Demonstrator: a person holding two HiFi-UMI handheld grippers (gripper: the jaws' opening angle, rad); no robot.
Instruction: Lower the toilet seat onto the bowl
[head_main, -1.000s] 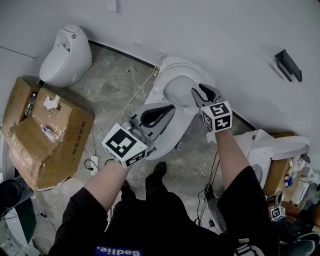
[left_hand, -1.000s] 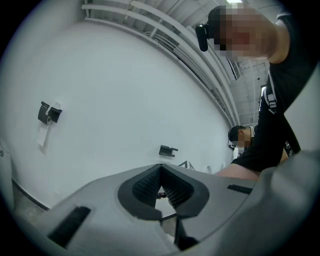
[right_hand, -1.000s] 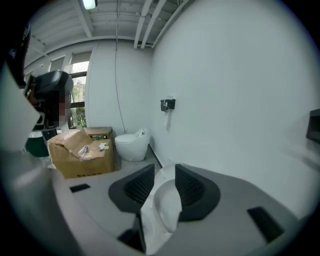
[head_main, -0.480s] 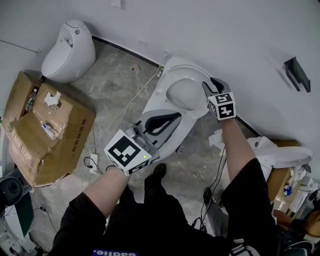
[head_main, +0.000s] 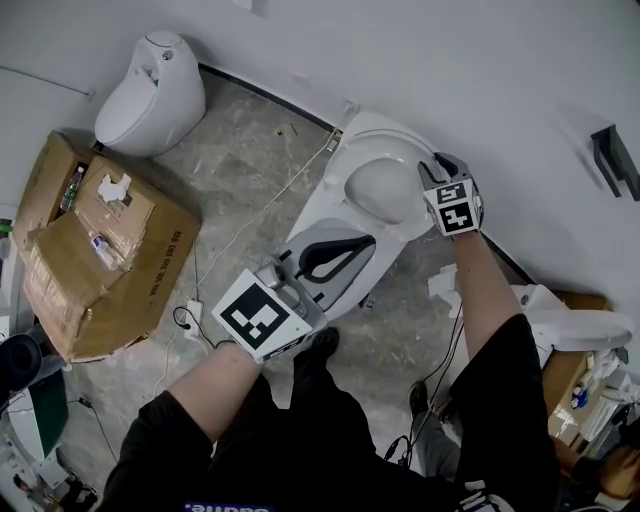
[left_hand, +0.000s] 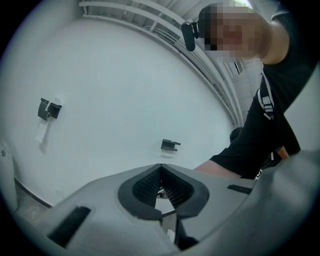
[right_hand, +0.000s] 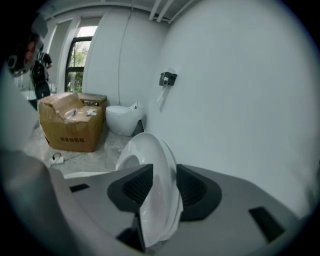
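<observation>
The white toilet (head_main: 312, 212) stands against the wall with its seat and lid (head_main: 380, 185) raised. My right gripper (head_main: 434, 166) sits at the raised seat's right rim. In the right gripper view the seat's edge (right_hand: 150, 160) runs up between the jaws of that gripper (right_hand: 160, 187), which have spread to their widest; I see no squeeze on it. My left gripper (head_main: 360, 245) hovers over the front of the bowl and hides it. Its tips meet with nothing between them, and in the left gripper view it (left_hand: 161, 167) points at the bare wall.
A cardboard box (head_main: 100, 255) and a second toilet (head_main: 150, 90) stand to the left. A third toilet (head_main: 570, 325) lies at the right. A cable (head_main: 250, 225) and power strip (head_main: 192, 318) lie on the floor. A dark bracket (head_main: 615, 155) hangs on the wall.
My right gripper has moved from in front of the seat's hollow out to its right rim, which is now between its jaws. The left gripper has sunk slightly toward me.
</observation>
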